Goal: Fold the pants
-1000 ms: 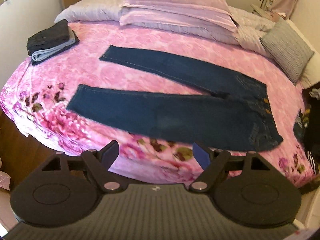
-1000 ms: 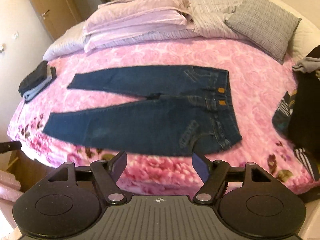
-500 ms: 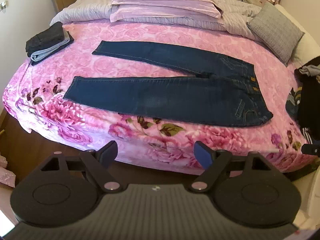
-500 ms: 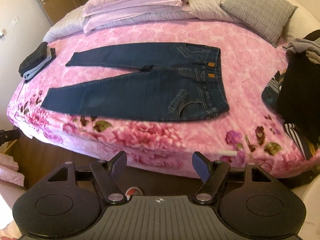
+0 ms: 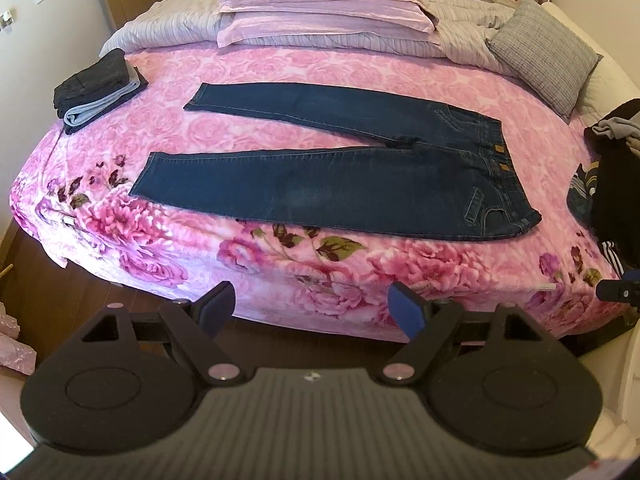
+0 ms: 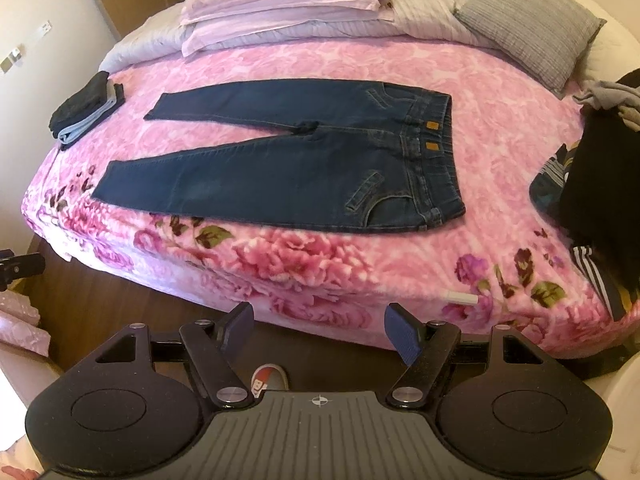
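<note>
Dark blue jeans lie flat on the pink floral bedspread, legs spread in a V toward the left, waistband at the right. My left gripper is open and holds nothing; it hovers off the bed's near edge, well short of the jeans. My right gripper is open too, over the floor in front of the bed, with nothing between its fingers. The right gripper's tip shows at the right edge of the left wrist view, and the left gripper's tip at the left edge of the right wrist view.
A stack of folded dark and light-blue clothes sits at the bed's far left. A heap of dark clothes lies on the right side. Pillows and a grey cushion line the head. Wooden floor lies below the edge.
Both grippers have pulled back from the bed, so the jeans look farther away and the floor now shows below the edge. The jeans have not moved.
</note>
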A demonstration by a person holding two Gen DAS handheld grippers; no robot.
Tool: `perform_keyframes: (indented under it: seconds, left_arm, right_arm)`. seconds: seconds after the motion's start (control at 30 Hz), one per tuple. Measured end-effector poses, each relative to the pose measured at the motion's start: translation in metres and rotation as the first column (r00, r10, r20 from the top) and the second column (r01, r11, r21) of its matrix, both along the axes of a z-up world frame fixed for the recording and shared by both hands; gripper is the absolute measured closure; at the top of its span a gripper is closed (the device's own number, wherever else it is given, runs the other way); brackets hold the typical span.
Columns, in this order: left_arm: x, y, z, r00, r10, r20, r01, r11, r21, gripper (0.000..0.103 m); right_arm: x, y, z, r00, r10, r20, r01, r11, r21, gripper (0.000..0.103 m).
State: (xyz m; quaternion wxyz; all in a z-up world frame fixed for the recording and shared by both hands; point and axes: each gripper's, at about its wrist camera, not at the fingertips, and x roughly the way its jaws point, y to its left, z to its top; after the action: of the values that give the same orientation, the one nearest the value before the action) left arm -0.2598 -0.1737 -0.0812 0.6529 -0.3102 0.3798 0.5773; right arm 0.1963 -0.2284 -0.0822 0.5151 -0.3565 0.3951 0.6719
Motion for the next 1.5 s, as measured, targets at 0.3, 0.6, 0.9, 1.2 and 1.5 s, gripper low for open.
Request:
perform_keyframes:
  seconds: [0.3,0.6,0.9,1.2,1.5]
  left_arm:
    - [0.003,-0.001,-0.002,1.0,-0.006,-0.011,0.006,1.0,-0.004,0.022]
    - [0.006,0.002,-0.002,1.0,-0.011,-0.012,0.011,1.0,-0.002,0.022]
    - [0.014,0.007,0.0,1.0,-0.014,-0.015,0.014,1.0,0.01,0.021]
    - [0.015,0.014,-0.006,1.0,-0.005,-0.002,0.005,1.0,-0.003,0.021]
    - [0.005,0.06,-0.021,1.0,-0.01,0.012,0.01,1.0,-0.022,0.021]
  right_arm:
    - [0.001,0.001,-0.001,1.0,0.005,-0.004,-0.005,1.0,-0.006,0.034]
    - [0.002,0.006,0.0,1.0,0.007,-0.011,-0.007,1.0,-0.001,0.034]
    - [0.009,0.011,0.001,1.0,-0.001,-0.021,0.001,1.0,0.011,0.034]
    - [0.015,0.02,-0.002,1.0,-0.008,-0.024,0.008,1.0,-0.001,0.034]
    - [0.013,0.06,-0.017,0.999,-0.03,-0.019,0.03,0.999,-0.035,0.034]
